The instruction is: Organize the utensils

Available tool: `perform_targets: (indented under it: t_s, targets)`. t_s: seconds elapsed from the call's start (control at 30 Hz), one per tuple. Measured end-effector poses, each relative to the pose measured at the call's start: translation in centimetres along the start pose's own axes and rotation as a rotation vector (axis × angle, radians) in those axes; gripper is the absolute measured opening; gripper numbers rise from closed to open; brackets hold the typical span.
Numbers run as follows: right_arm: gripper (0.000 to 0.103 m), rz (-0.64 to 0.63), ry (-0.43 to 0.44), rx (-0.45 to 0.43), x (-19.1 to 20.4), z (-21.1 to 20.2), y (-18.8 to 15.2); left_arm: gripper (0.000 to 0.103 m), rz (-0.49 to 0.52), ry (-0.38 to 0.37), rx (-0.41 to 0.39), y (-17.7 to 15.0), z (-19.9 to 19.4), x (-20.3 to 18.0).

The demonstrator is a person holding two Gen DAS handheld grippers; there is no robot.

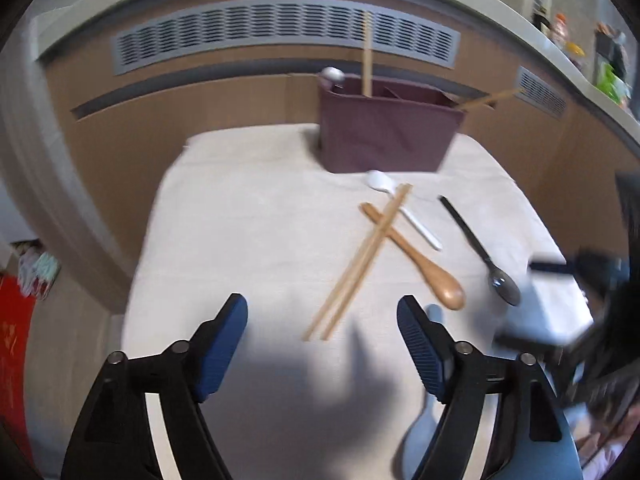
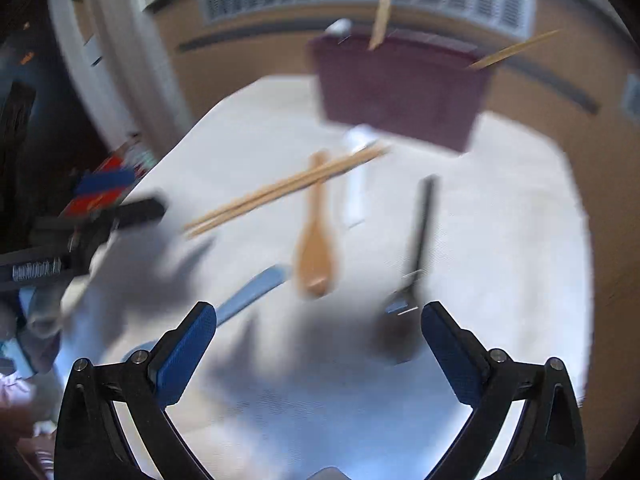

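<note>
A maroon fabric organizer (image 1: 390, 132) stands at the table's far edge with chopsticks (image 1: 367, 56) and a metal spoon (image 1: 333, 75) sticking out; it also shows in the right wrist view (image 2: 404, 92). On the white cloth lie a chopstick pair (image 1: 360, 264), a wooden spoon (image 1: 420, 260), a white spoon (image 1: 400, 204), a black spoon (image 1: 480, 252) and a light blue spoon (image 1: 424, 412). My left gripper (image 1: 322, 312) is open and empty, just short of the chopsticks. My right gripper (image 2: 318, 316) is open and empty, above the black spoon (image 2: 416, 256) and the wooden spoon (image 2: 316, 236).
The table (image 1: 240, 220) is covered with a white cloth. A brown wall with grey vents (image 1: 280, 32) stands behind it. The right gripper shows at the right edge of the left wrist view (image 1: 560, 280); the left gripper shows at the left of the right wrist view (image 2: 100, 220).
</note>
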State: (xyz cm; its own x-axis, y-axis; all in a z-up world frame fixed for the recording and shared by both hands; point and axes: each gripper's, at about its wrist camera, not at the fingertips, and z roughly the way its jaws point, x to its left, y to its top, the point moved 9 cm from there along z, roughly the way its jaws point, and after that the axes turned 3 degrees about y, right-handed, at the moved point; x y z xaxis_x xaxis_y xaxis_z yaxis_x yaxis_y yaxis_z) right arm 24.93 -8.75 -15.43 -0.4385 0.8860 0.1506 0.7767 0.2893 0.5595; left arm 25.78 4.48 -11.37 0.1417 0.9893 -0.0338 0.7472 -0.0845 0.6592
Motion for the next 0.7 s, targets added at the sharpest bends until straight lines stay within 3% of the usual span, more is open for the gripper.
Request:
perform_targets:
  t_s: [0.03, 0.07, 0.13, 0.23, 0.4, 0.5, 0.7]
  targets:
    - [0.086, -0.015, 0.006, 0.015, 0.9, 0.6, -0.3, 0.078, -0.014, 0.011, -0.003, 0.1, -0.1, 0.5]
    - [0.067, -0.033, 0.008, 0.032, 1.6, 1.1, -0.4, 0.078, -0.032, 0.021, -0.005, 0.2, -0.2, 1.1]
    - [0.046, -0.048, 0.020, 0.084, 2.8, 2.3, -0.6, 0.078, -0.071, 0.026, -0.012, 0.2, -0.4, 2.2]
    - [0.044, -0.010, 0.061, 0.138, 4.0, 3.6, -0.6, 0.079, -0.100, 0.018, -0.026, 0.3, -0.7, 3.1]
    - [0.041, -0.009, 0.008, 0.127, 4.8, 4.8, 0.7, 0.080, -0.114, 0.010, -0.017, -0.1, -0.2, 3.9]
    - [0.030, -0.071, -0.057, 0.107, 5.1, 5.2, 1.1, 0.080, -0.124, 0.006, -0.009, -0.2, 0.2, 4.3]
    - [0.012, -0.093, -0.064, 0.087, 3.5, 4.0, 0.5, 0.080, -0.124, -0.010, 0.022, -0.4, 1.5, 3.8]
